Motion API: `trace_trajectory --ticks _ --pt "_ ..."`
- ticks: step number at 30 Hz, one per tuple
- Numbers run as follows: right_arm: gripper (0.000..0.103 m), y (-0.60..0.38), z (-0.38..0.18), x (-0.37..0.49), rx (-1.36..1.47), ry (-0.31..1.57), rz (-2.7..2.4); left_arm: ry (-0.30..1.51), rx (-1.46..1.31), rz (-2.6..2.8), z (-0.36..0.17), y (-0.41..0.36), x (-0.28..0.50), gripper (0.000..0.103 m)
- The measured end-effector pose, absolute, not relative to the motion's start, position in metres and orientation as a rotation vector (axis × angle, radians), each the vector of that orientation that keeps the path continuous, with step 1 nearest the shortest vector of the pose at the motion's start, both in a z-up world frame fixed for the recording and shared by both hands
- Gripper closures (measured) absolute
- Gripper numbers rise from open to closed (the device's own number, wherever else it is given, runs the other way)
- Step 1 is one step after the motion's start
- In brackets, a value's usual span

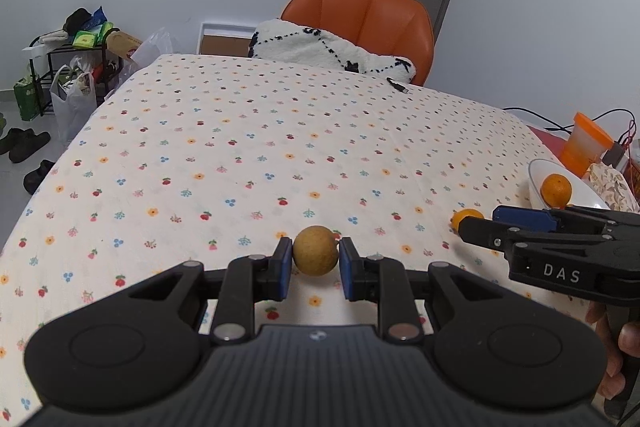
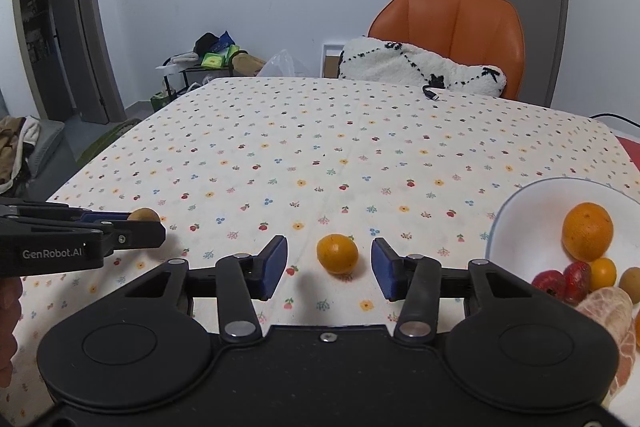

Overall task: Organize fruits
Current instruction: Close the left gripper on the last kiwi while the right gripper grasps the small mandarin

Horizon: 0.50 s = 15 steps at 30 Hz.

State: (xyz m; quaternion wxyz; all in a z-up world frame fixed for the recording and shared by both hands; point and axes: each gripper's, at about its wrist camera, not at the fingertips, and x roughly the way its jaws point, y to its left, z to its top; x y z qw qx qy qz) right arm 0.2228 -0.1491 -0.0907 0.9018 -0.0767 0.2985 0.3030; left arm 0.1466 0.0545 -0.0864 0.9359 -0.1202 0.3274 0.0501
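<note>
Floral cotton tablecloth covers the whole work surface, cream with small red, blue and orange sprigs. White bowl sits at the cloth's right side and serves as the landmark. Inside it: a large orange, a smaller orange fruit below that, two red fruits, a tan round fruit at the bowl's right edge, and a peeled citrus at the near rim. Left of the bowl, on the cloth, lies a small orange; the right gripper straddles it with jaws spread wide, clear space between each blue pad and the fruit. Farther left of the bowl again, well apart from it, the left gripper has its blue pads closed in on a tan round fruit; one pad touches, the other shows a thin gap or bare contact, hard to tell which. Whether that fruit rests on the cloth or is lifted cannot be told. Beyond the bowl stands an orange plastic cup. Across the table from the bowl, an orange chair holds a white fuzzy cushion, with a black cable end on the cloth near it. A hand shows at the right gripper's handle in the left wrist view.
</note>
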Motion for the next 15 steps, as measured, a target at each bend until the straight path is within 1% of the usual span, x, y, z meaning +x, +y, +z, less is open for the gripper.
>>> trace_trajectory --ticks 2,7,9,10,11,15 --pt "0.06 -0.1464 -0.0915 0.2245 -0.167 0.614 0.622 0.67 -0.248 0.103 -0.0867 0.0568 0.1484 0.08" --pt "0.061 -0.1427 -0.0944 0.23 -0.185 0.619 0.609 0.669 -0.255 0.104 -0.0877 0.0605 0.1506 0.08" --pt "0.069 -0.1409 -0.0973 0.2314 -0.194 0.63 0.609 0.668 -0.259 0.103 -0.088 0.0607 0.1507 0.08" --pt "0.079 -0.1406 -0.0985 0.2317 -0.192 0.636 0.607 0.667 -0.26 0.101 -0.088 0.0605 0.1506 0.08" --pt "0.08 -0.1409 -0.0988 0.2318 -0.188 0.638 0.605 0.666 -0.26 0.1 -0.0877 0.0605 0.1505 0.08" --pt "0.08 -0.1462 -0.0917 0.2242 -0.165 0.599 0.609 0.663 -0.263 0.092 -0.0863 0.0591 0.1498 0.08"
